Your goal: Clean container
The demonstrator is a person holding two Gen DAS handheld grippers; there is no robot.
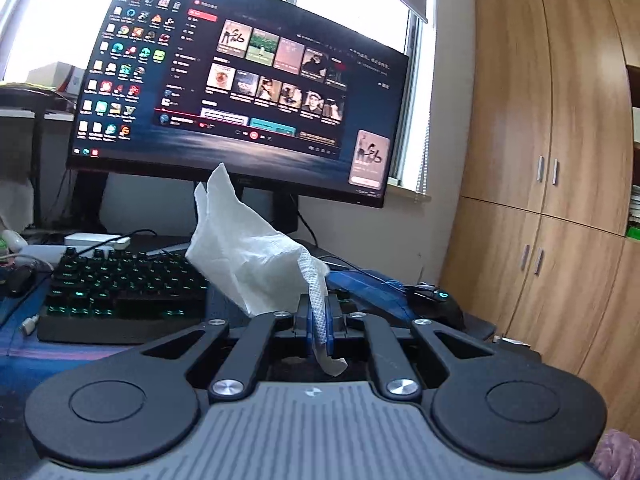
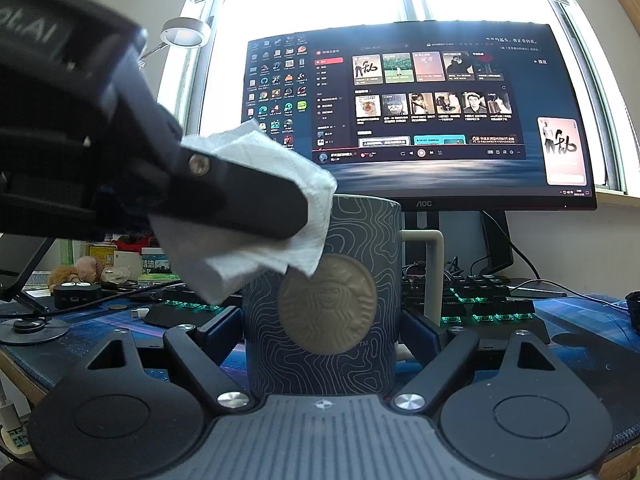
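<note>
A dark blue mug (image 2: 320,300) with pale contour lines, a gold round emblem and a beige handle stands upright between the fingers of my right gripper (image 2: 320,332), which is shut on its lower sides. My left gripper (image 1: 319,320) is shut on a crumpled white paper towel (image 1: 248,252) that sticks up and to the left of its blue pads. In the right wrist view the left gripper (image 2: 296,216) comes in from the upper left and holds the paper towel (image 2: 276,204) against the mug's upper left rim. The inside of the mug is hidden.
A lit monitor (image 2: 416,120) stands behind the mug before a bright window. A backlit keyboard (image 1: 120,292) lies on a blue desk mat (image 2: 568,344), with a black mouse (image 1: 436,296) to its right. Wooden wardrobe doors (image 1: 552,160) fill the right. Clutter and a desk lamp (image 2: 184,34) sit at the left.
</note>
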